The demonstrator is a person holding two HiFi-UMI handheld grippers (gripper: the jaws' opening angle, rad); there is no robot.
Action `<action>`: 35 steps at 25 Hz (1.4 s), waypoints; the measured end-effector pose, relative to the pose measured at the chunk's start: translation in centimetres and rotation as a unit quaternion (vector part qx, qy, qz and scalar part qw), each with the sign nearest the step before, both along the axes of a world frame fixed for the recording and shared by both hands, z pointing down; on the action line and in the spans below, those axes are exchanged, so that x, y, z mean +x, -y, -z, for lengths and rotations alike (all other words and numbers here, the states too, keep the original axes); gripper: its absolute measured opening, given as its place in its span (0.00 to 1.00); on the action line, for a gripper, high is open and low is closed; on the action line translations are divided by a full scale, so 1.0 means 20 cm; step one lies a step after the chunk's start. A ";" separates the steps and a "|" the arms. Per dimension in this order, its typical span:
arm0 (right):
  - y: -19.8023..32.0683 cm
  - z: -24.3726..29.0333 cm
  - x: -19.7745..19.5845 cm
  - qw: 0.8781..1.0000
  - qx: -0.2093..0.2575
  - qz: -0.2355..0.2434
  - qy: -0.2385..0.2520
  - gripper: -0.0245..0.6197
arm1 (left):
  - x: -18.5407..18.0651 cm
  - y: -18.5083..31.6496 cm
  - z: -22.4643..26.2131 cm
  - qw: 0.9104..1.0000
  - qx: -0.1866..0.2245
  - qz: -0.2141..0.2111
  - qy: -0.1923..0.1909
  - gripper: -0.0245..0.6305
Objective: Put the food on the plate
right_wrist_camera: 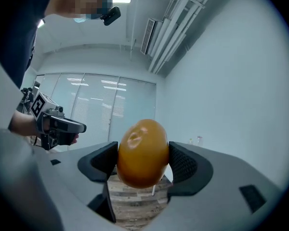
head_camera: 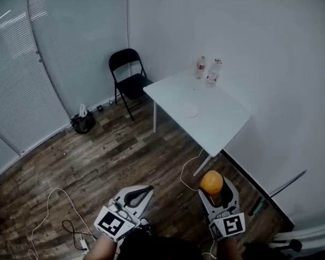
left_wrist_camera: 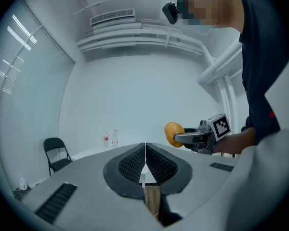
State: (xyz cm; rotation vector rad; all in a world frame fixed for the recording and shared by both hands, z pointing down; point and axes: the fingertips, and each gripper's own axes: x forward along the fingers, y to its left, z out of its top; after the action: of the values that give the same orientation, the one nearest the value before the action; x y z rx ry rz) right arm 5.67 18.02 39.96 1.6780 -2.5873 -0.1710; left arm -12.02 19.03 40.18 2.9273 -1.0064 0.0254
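Fruit, round and orange [right_wrist_camera: 142,152], sits clamped between the jaws of the right tool [head_camera: 213,189], held low over the wooden floor [head_camera: 97,156] and well apart from the white worktop [head_camera: 222,126]. The left tool [left_wrist_camera: 145,159] has its jaws pressed together on nothing. A small white plate [head_camera: 190,111] lies near the worktop's middle with bare surface all round it. Two bottles [head_camera: 201,67] stand at the far corner by the wall. A black folding chair [head_camera: 129,79] stands near the worktop's left corner.
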 end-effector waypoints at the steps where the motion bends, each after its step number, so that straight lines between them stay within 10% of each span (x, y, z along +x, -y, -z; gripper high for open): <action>1: 0.05 0.00 -0.04 1.000 -0.002 -0.002 -0.003 0.57 | -0.05 0.05 0.00 1.000 0.000 0.000 -0.002 0.07; 20: 0.75 -0.06 -0.44 1.000 -0.017 0.015 -0.014 0.57 | -0.40 0.71 -0.09 1.000 -0.011 0.005 -0.014 0.07; 35: 1.58 -0.09 0.07 0.999 -0.027 0.039 0.016 0.57 | 0.09 1.51 -0.02 0.999 -0.016 0.033 0.011 0.07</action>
State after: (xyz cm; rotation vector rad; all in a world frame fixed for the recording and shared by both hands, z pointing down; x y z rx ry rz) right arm 6.98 -13.57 41.72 1.5776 -2.6573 -0.0770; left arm -10.18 -11.25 40.50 2.8692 -1.0931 0.0710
